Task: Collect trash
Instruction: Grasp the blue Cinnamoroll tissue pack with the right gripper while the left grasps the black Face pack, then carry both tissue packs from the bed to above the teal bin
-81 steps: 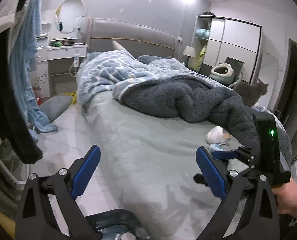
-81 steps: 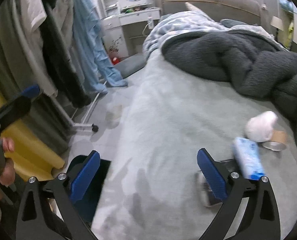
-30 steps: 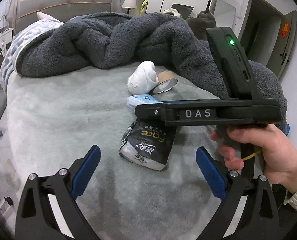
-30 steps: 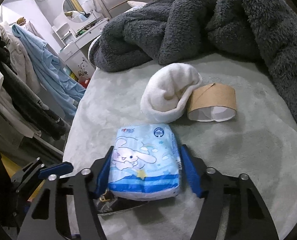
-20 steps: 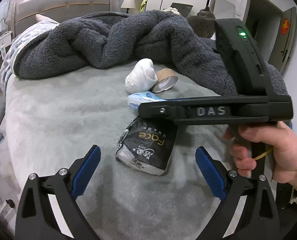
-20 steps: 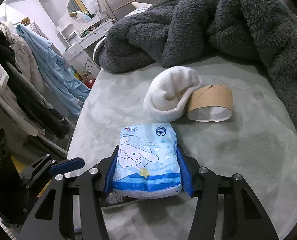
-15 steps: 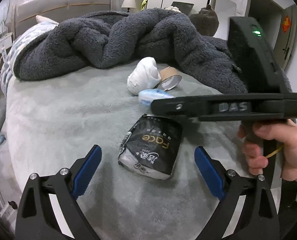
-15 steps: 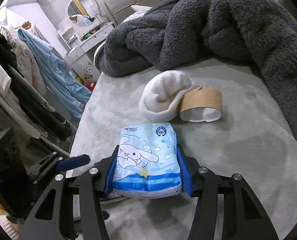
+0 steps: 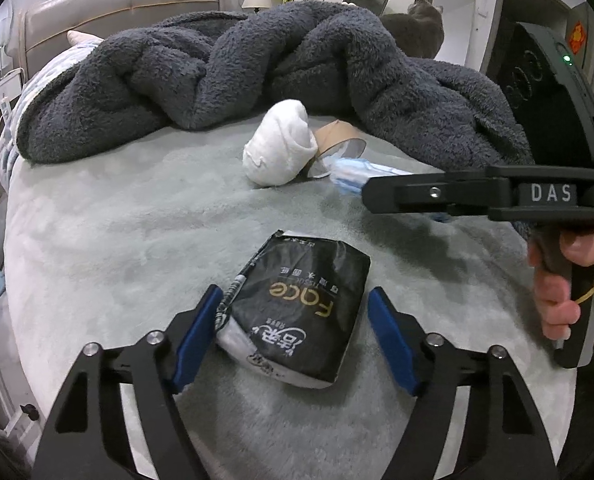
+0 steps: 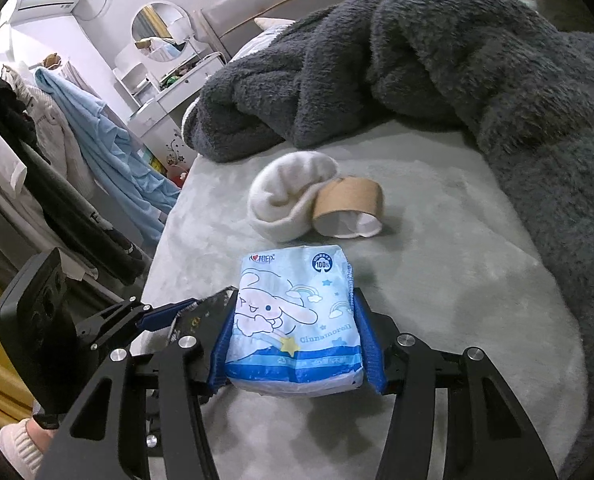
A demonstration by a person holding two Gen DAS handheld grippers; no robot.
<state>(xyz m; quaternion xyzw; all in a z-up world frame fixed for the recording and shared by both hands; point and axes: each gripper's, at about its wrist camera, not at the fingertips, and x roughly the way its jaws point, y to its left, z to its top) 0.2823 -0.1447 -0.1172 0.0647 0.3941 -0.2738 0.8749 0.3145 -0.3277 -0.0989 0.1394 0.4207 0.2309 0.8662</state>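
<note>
Bedroom: grey-green bed cover (image 9: 109, 232) under both grippers, one dark grey fleece blanket (image 9: 225, 72) heaped beyond the jaws, one grey cat (image 9: 415, 30) sitting behind it.

Left gripper (image 9: 293, 334): jaws part-way in, straddling the black tissue pack (image 9: 297, 312); left pad looks to be touching the pack's edge, right pad has a visible gap, so no grip yet.

Black tissue pack: one, lying flat on the cover between the left jaws. Looks soft, light and partly used, with a slick film wrapper; I'd squeeze across the short sides, mid-body, where the tissue inside backs the film.

Right gripper (image 10: 299, 350): jaws drawn in tight on the blue cartoon tissue pack (image 10: 295, 316), pads pressing both long edges, pack sticking out forward past the fingertips.

Blue cartoon tissue pack: one. It appears to be clear of the cover in the left view. Soft and light, glossy wrap, likely to slip if the squeeze eases.

White sock (image 10: 293, 196): one, balled up ahead of the right jaws, limp and easy to pinch anywhere.

Cardboard tube (image 10: 349, 206): one, touching the sock, just right of it. Hollow and crushable; I'd grip gently across the middle.

Count on the cover: four loose items, one held, one straddled.
</note>
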